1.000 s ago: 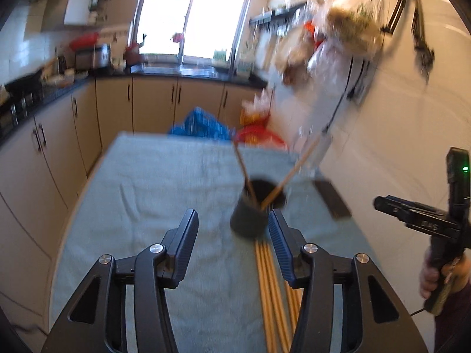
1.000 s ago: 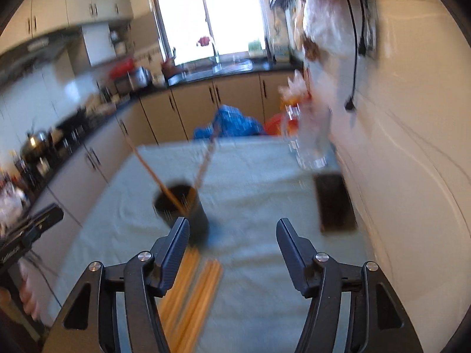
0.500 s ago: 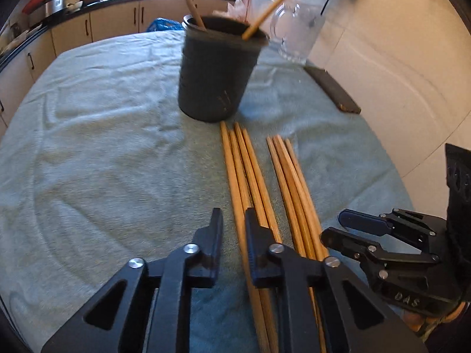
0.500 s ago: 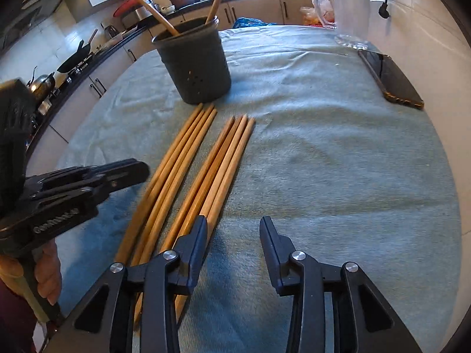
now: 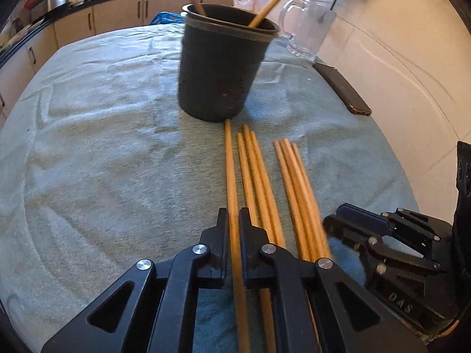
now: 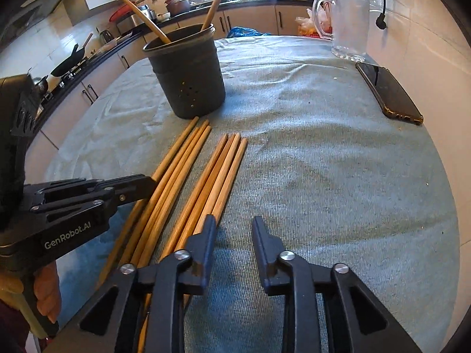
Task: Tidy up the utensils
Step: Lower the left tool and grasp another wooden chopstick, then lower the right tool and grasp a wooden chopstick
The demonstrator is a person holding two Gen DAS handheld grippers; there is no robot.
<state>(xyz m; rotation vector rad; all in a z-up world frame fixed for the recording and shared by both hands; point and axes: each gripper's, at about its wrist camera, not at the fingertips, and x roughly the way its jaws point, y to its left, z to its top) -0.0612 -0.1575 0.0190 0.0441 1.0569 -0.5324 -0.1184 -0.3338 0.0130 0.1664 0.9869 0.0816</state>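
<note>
Several wooden chopsticks lie in two bundles [image 5: 259, 182] [image 5: 297, 182] on the grey-green cloth, in front of a dark round holder [image 5: 220, 70] with two sticks standing in it. My left gripper [image 5: 234, 223] is shut on the leftmost chopstick [image 5: 231, 170], which rests on the cloth. In the right wrist view the right gripper [image 6: 234, 220] is low over the cloth beside the right bundle [image 6: 217, 173]; its jaws are closing with only bare cloth between them, and the nearest stick runs under the left finger. The holder [image 6: 188, 82] stands beyond.
A clear glass mug [image 6: 350, 23] and a dark phone [image 6: 388, 91] sit by the wall at the table's right. The cloth [image 5: 103, 147] covers the whole tabletop. Kitchen cabinets and a counter with pans run along the left and back.
Both grippers came down from above the holder to the chopsticks' near ends. The left jaws shut on the leftmost stick. The right jaws narrowed.
</note>
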